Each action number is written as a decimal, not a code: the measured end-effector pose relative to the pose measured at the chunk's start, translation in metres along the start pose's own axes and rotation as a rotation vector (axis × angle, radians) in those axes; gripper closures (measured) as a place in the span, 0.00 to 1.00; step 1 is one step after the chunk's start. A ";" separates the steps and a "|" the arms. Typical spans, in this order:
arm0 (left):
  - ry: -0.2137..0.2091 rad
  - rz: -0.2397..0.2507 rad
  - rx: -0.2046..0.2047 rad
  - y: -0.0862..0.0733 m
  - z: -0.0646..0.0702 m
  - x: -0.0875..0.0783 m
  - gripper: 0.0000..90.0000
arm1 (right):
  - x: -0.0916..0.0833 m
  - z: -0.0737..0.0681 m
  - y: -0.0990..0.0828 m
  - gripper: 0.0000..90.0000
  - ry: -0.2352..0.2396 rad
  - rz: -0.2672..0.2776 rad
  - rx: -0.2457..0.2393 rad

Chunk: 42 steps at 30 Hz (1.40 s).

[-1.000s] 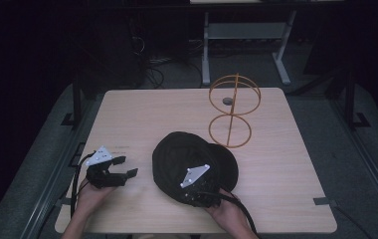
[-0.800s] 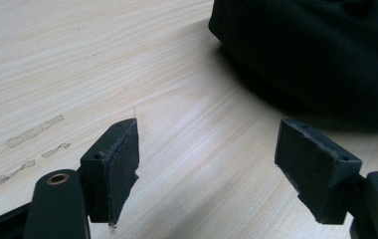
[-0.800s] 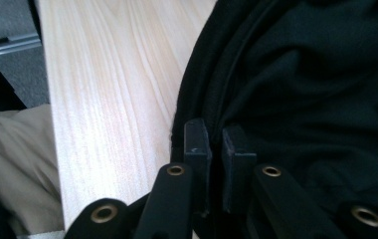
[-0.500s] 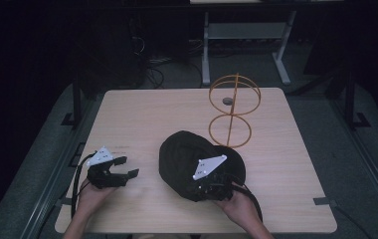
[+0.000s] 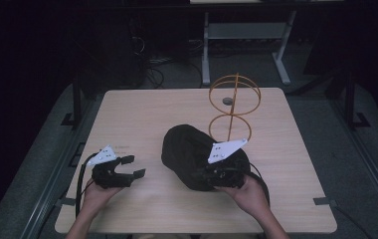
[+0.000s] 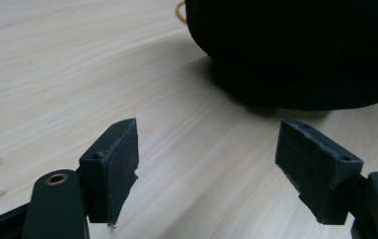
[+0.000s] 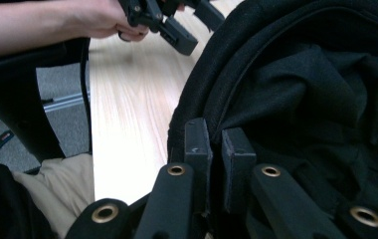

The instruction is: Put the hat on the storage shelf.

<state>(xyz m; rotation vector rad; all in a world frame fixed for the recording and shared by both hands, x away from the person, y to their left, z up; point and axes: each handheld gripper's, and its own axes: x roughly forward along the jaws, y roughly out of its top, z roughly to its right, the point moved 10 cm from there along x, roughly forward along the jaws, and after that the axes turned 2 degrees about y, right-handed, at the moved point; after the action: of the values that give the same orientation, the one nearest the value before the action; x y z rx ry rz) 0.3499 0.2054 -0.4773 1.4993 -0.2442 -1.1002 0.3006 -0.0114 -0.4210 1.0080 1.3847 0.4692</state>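
Gripping black hat (image 5: pixel 187 152), R claw (image 7: pixel 216 149)

Black cap (image 6: pixel 296 50) cut off by the left gripper view's top and right edges.

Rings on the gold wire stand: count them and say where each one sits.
2. The wire stand at the far right of the table has a large ring on top and a smaller ring below it, just behind the black cap.

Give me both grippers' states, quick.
Left gripper: open, holding nothing, low over the table.
Right gripper: shut on the edge of the black cap.
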 end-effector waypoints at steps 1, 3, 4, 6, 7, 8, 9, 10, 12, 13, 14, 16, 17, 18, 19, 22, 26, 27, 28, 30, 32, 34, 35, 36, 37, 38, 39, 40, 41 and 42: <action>-0.005 0.005 0.000 0.002 0.001 0.000 0.27 | -0.003 0.001 0.002 0.94 0.001 0.008 0.002; -0.017 0.021 0.000 0.008 0.004 0.000 0.27 | -0.006 0.003 0.006 0.94 0.000 0.019 0.000; -0.017 0.021 0.000 0.008 0.004 0.000 0.27 | -0.006 0.003 0.006 0.94 0.000 0.019 0.000; -0.032 0.037 0.000 0.018 0.008 0.001 0.26 | -0.014 0.005 0.014 0.94 0.007 0.035 -0.002; -0.034 0.040 0.006 0.021 0.009 0.001 0.26 | -0.015 0.005 0.016 0.94 0.008 0.040 -0.006; -0.038 0.043 0.007 0.023 0.010 0.002 0.26 | -0.017 0.006 0.018 0.94 0.009 0.044 -0.011; -0.043 0.052 0.007 0.027 0.011 0.002 0.25 | -0.019 0.007 0.020 0.94 0.011 0.047 -0.013; -0.054 0.055 0.007 0.030 0.013 0.003 0.25 | -0.021 0.008 0.022 0.94 0.010 0.052 -0.012; -0.063 0.057 0.013 0.032 0.015 0.004 0.24 | -0.024 0.009 0.026 0.94 0.013 0.058 -0.018; -0.083 0.059 0.013 0.039 0.021 0.006 0.23 | -0.026 0.011 0.029 0.94 0.011 0.061 -0.023; -0.093 0.062 0.017 0.042 0.022 0.007 0.23 | -0.027 0.011 0.031 0.94 0.013 0.064 -0.024; -0.116 0.078 0.022 0.051 0.028 0.008 0.23 | -0.029 0.012 0.034 0.94 0.013 0.069 -0.032; -0.127 0.082 0.030 0.055 0.031 0.009 0.22 | -0.030 0.012 0.035 0.94 0.015 0.073 -0.027; -0.137 0.086 0.035 0.059 0.034 0.009 0.22 | -0.031 0.012 0.037 0.94 0.014 0.074 -0.030; -0.149 0.087 0.042 0.063 0.037 0.011 0.22 | -0.032 0.013 0.038 0.94 0.015 0.077 -0.031; -0.176 0.085 0.075 0.074 0.047 0.015 0.22 | -0.033 0.014 0.041 0.94 0.012 0.081 -0.036; -0.201 0.082 0.111 0.084 0.058 0.023 0.22 | -0.033 0.016 0.046 0.94 0.011 0.089 -0.041; -0.203 0.080 0.124 0.086 0.059 0.025 0.22 | -0.033 0.016 0.047 0.94 0.012 0.089 -0.046; -0.208 0.076 0.130 0.087 0.061 0.028 0.22 | -0.033 0.016 0.048 0.94 0.013 0.088 -0.043; -0.207 0.071 0.151 0.089 0.063 0.033 0.23 | -0.032 0.016 0.050 0.94 0.015 0.088 -0.047; -0.214 0.079 0.149 0.090 0.063 0.035 0.25 | -0.032 0.015 0.050 0.94 0.016 0.090 -0.045; -0.219 0.073 0.145 0.092 0.063 0.042 0.26 | -0.030 0.014 0.053 0.94 0.022 0.094 -0.055; -0.224 0.072 0.148 0.092 0.062 0.044 0.27 | -0.030 0.013 0.053 0.94 0.025 0.091 -0.050; -0.224 0.072 0.148 0.092 0.062 0.044 0.31 | -0.030 0.013 0.053 0.94 0.025 0.091 -0.050; -0.233 0.079 0.144 0.093 0.063 0.046 0.31 | -0.030 0.013 0.054 0.94 0.027 0.092 -0.054; -0.238 0.084 0.134 0.095 0.063 0.047 0.41 | -0.029 0.011 0.054 0.94 0.037 0.092 -0.054; -0.250 0.084 0.133 0.095 0.064 0.048 0.46 | -0.028 0.010 0.055 0.94 0.039 0.092 -0.053; -0.250 0.084 0.133 0.095 0.064 0.048 0.52 | -0.027 0.010 0.056 0.94 0.041 0.098 -0.069; -0.250 0.091 0.133 0.096 0.063 0.049 0.59 | -0.027 0.009 0.056 0.94 0.044 0.098 -0.077; -0.250 0.099 0.128 0.097 0.063 0.050 0.66 | -0.026 0.009 0.056 0.94 0.046 0.097 -0.082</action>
<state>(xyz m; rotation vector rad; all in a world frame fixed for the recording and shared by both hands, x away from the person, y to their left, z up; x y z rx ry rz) 0.3715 0.1024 -0.4085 1.4435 -0.5662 -1.2100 0.3194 -0.0047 -0.3618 1.0063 1.3503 0.6198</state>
